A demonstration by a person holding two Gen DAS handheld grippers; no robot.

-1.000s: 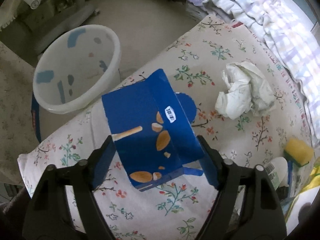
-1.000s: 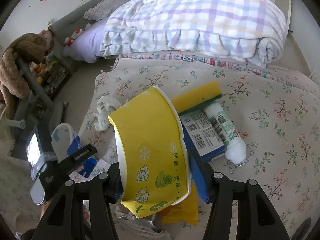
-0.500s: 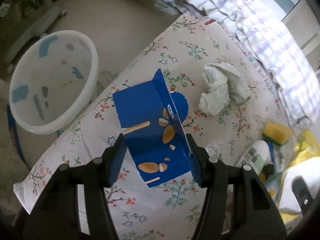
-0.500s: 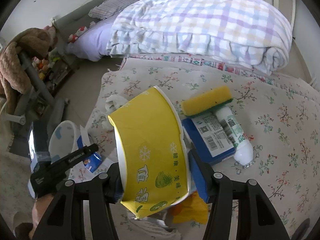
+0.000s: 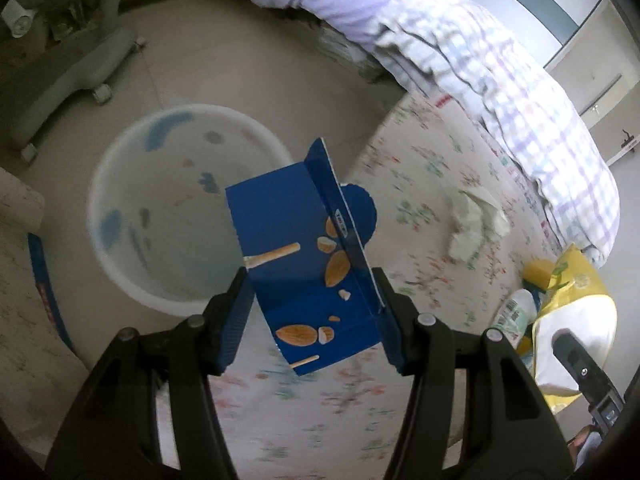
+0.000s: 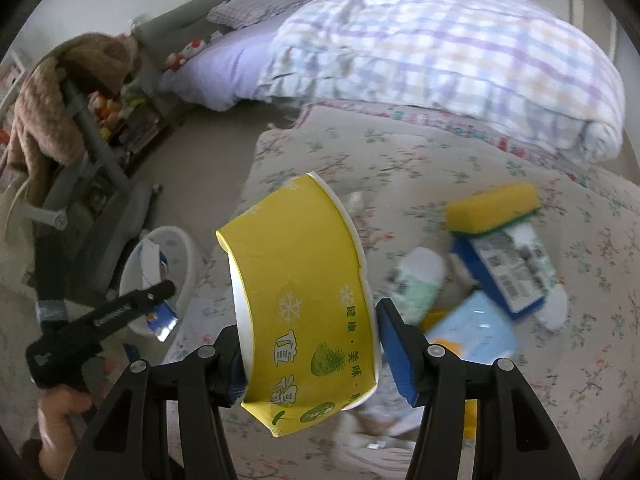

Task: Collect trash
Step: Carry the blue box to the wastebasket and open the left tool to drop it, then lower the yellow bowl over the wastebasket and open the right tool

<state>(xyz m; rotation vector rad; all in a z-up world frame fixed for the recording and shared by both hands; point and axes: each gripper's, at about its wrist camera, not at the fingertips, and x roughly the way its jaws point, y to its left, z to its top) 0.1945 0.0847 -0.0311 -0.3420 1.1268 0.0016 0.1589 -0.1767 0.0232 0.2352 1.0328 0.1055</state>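
Closer to the bin [image 5: 168, 216], both hands tilt down.

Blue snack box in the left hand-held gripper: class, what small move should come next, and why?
Probably carry the blue snack box a little further over the white bin before letting go. The left hand-held gripper clamps it above the bed's edge, and only its far end overlaps the bin's opening.

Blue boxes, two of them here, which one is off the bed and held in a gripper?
The blue cardboard snack box printed with almonds, clamped in the left gripper. The other, the blue barcode-labelled box, lies on the bed.
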